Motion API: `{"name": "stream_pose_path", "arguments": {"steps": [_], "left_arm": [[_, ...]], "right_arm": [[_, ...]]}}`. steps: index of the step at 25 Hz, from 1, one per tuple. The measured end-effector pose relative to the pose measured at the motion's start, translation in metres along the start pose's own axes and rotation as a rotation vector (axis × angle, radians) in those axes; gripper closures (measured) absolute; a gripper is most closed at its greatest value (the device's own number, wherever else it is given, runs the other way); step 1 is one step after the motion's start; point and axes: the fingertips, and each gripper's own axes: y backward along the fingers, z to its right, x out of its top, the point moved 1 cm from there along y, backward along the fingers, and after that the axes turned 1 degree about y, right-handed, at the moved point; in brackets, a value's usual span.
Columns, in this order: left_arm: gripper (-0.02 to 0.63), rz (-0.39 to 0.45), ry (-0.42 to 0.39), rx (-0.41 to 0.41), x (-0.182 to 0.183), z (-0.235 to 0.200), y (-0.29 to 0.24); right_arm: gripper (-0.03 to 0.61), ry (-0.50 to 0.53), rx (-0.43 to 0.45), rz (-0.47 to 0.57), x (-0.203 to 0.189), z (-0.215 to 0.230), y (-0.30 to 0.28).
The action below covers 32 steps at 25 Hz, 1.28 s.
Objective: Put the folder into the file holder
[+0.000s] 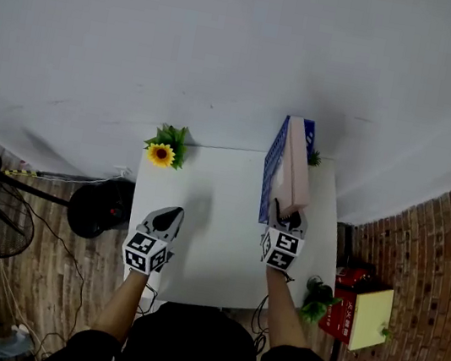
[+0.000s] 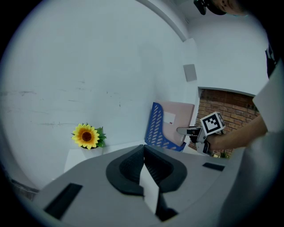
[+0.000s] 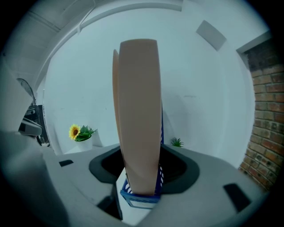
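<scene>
Standing in file holder [image 1: 272, 168], folder [image 1: 296, 166], right gripper [image 1: 285, 220] jaws apart around it, left gripper [image 1: 169, 216] jaws together

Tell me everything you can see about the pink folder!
The folder is pale pink, flat and thin, like stiff card, with a small white label on one face. It stands roughly upright on its edge inside the blue file holder at the back right of the white table. The right tongs sit around its near edge, open, not squeezing it.
</scene>
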Motion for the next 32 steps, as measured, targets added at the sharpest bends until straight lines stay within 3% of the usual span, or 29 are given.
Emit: {"name": "stream_pose_path", "arguments": {"steps": [9, 13, 18, 32], "left_arm": [[0.591, 0.033, -0.003, 0.001, 0.005, 0.016, 0.018], [0.591, 0.054, -0.019, -0.007, 0.01, 0.029, 0.026], [0.591, 0.079, -0.039, -0.019, 0.014, 0.047, 0.037], [0.591, 0.126, -0.082, -0.041, 0.02, 0.085, 0.07]], "right_arm": [[0.354, -0.019, 0.05, 0.035, 0.002, -0.005, 0.046], [0.421, -0.022, 0.062, 0.057, 0.009, -0.002, 0.07], [0.569, 0.001, 0.054, 0.071, 0.014, 0.004, 0.101], [0.569, 0.035, 0.099, 0.147, 0.043, 0.002, 0.179]]}}
